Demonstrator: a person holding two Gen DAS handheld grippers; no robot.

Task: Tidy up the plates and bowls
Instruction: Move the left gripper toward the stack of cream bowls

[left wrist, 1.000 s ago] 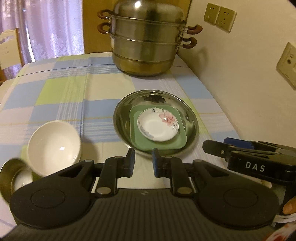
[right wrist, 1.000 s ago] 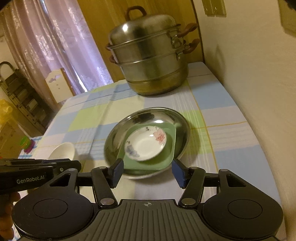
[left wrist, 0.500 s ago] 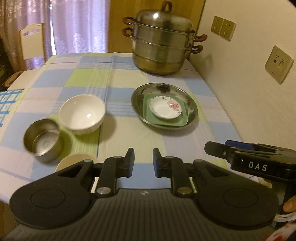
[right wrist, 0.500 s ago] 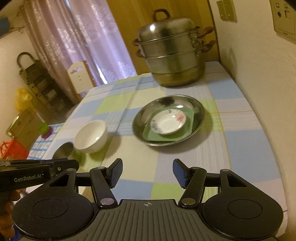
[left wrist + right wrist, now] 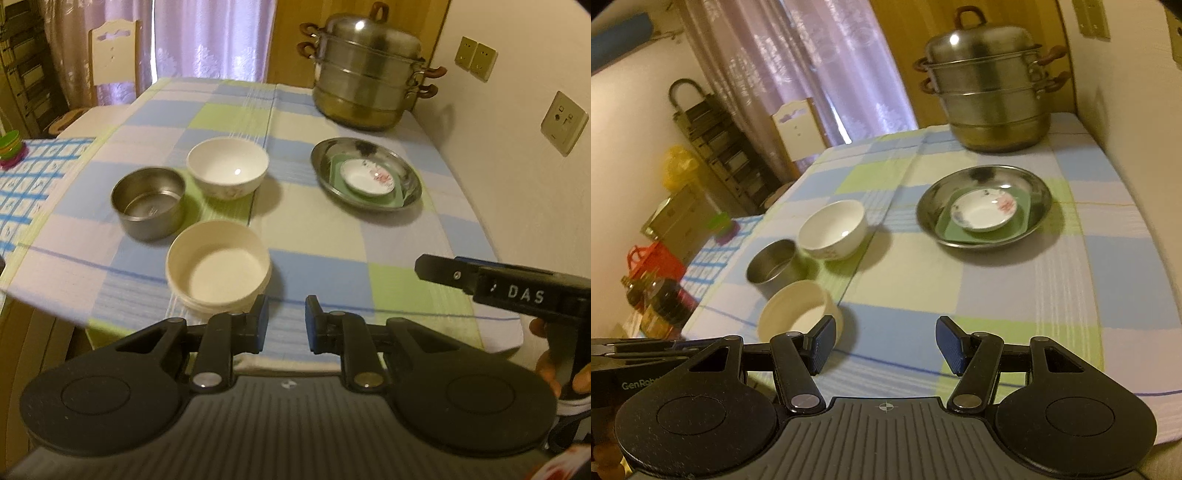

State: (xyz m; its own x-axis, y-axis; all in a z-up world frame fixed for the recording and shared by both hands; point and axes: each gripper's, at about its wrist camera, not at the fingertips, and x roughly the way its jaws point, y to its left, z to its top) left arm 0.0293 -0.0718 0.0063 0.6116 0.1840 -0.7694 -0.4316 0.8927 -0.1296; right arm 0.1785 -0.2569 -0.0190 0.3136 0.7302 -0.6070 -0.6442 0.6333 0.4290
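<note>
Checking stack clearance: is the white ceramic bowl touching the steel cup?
Apart. The left wrist view shows a strip of tablecloth between the white ceramic bowl and the steel cup; the blurred right wrist view is less clear.

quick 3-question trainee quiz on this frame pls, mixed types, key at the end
1. True or false: the small white floral saucer sits directly on the checked tablecloth.
2. How many loose bowls stand left of the wide steel dish? A) two B) three C) four
3. Which gripper has the wider gap between its fingers, left gripper or right gripper?

Key:
1. False: it rests on a green square plate inside the steel dish.
2. B
3. Right; both hold nothing.
</note>
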